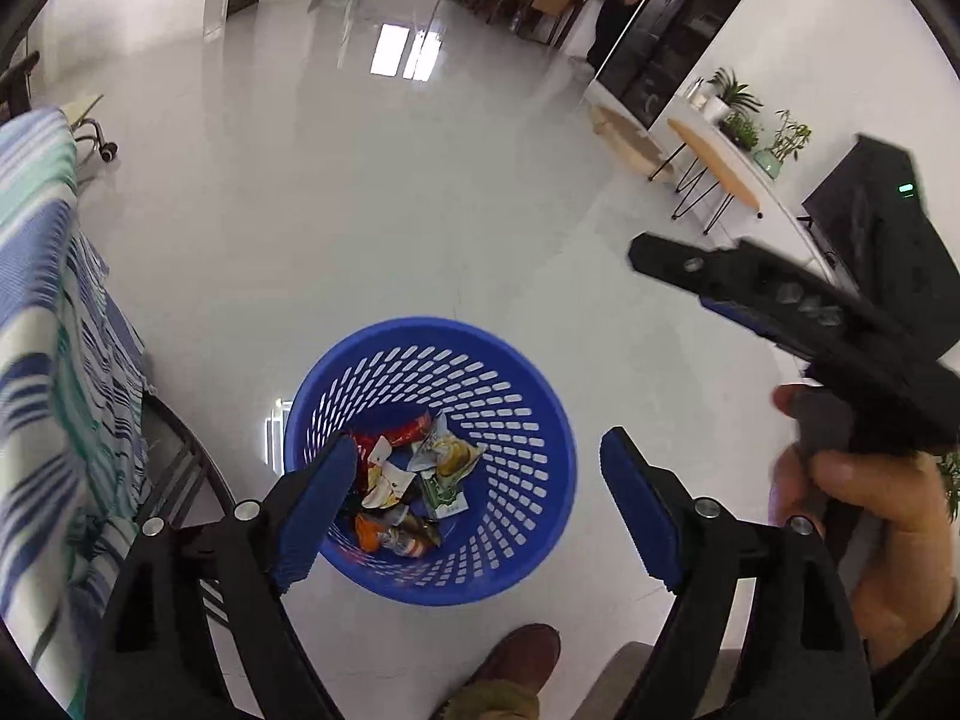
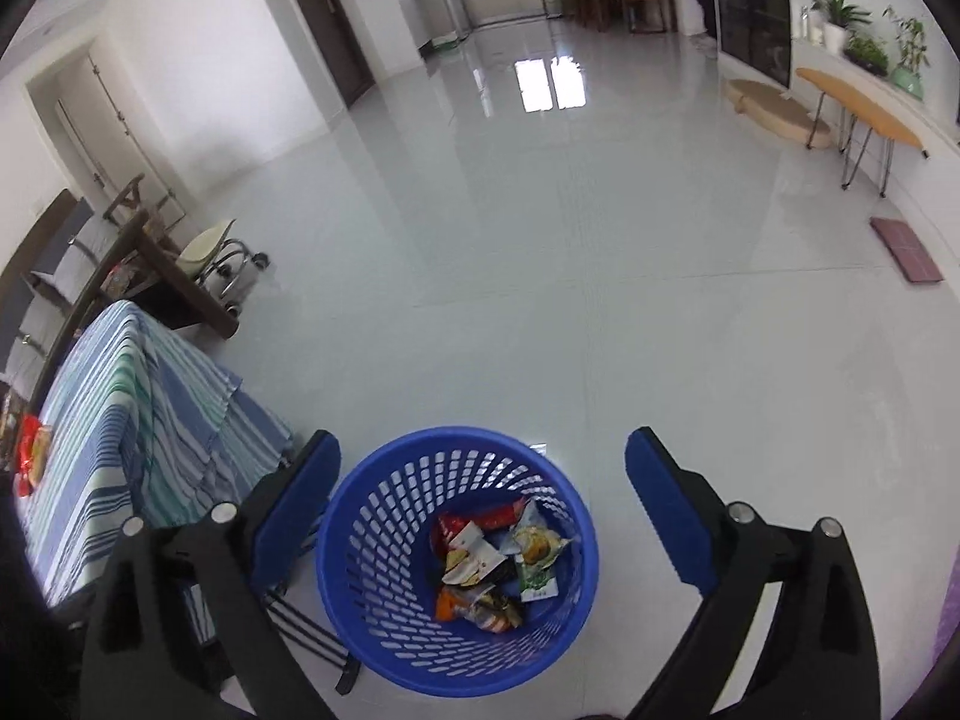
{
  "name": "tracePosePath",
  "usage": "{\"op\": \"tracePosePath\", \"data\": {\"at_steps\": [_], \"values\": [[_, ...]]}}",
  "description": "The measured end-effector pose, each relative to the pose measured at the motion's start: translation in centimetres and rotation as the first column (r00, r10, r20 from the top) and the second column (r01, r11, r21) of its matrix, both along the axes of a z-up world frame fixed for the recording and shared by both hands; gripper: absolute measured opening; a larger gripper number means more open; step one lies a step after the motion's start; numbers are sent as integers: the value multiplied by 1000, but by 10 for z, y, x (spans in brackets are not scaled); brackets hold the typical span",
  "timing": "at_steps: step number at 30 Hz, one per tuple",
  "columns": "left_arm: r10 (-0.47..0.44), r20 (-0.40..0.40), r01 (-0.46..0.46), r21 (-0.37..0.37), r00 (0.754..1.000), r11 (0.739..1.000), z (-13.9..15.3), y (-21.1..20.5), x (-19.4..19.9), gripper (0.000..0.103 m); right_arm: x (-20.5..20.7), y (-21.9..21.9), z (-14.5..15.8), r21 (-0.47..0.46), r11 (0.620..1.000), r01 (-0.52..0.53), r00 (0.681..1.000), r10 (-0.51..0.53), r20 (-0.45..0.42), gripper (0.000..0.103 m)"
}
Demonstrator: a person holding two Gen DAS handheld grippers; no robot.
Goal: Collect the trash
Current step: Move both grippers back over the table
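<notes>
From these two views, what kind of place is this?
Probably a home living room: glossy pale tiled floor, striped cloth-covered table, potted green plants, and a kitchen doorway at the far end.

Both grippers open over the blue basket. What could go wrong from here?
1. The light blue basket stands beside the table's dark legs; the left gripper, hanging low over it, might tip it when pulling away.
2. A red wrapper is left on the striped tablecloth and could be missed.
</notes>
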State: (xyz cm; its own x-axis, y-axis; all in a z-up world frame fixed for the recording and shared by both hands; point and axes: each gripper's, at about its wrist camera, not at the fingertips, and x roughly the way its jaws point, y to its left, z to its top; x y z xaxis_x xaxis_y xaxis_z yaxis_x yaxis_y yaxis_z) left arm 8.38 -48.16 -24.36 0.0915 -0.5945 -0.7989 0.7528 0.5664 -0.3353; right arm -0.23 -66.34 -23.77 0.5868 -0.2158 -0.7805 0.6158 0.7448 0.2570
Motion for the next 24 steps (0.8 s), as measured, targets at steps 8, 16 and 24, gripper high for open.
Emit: {"op": "tracePosePath", "data": {"at_steps": [8, 16, 24], "values": [[71, 193, -60, -65, 979, 996, 90, 116, -23, 98, 12, 83, 37, -242, 966, -93, 994, 103, 31, 98], [297, 331, -350, 113, 896, 930, 74, 300, 30, 98, 45, 257, 42, -202, 887, -415, 905, 425, 3, 98], [453, 380, -550, 200, 806, 811, 59, 446, 111, 98, 125, 411, 55, -49, 642, -765, 643, 758, -111, 98]]}}
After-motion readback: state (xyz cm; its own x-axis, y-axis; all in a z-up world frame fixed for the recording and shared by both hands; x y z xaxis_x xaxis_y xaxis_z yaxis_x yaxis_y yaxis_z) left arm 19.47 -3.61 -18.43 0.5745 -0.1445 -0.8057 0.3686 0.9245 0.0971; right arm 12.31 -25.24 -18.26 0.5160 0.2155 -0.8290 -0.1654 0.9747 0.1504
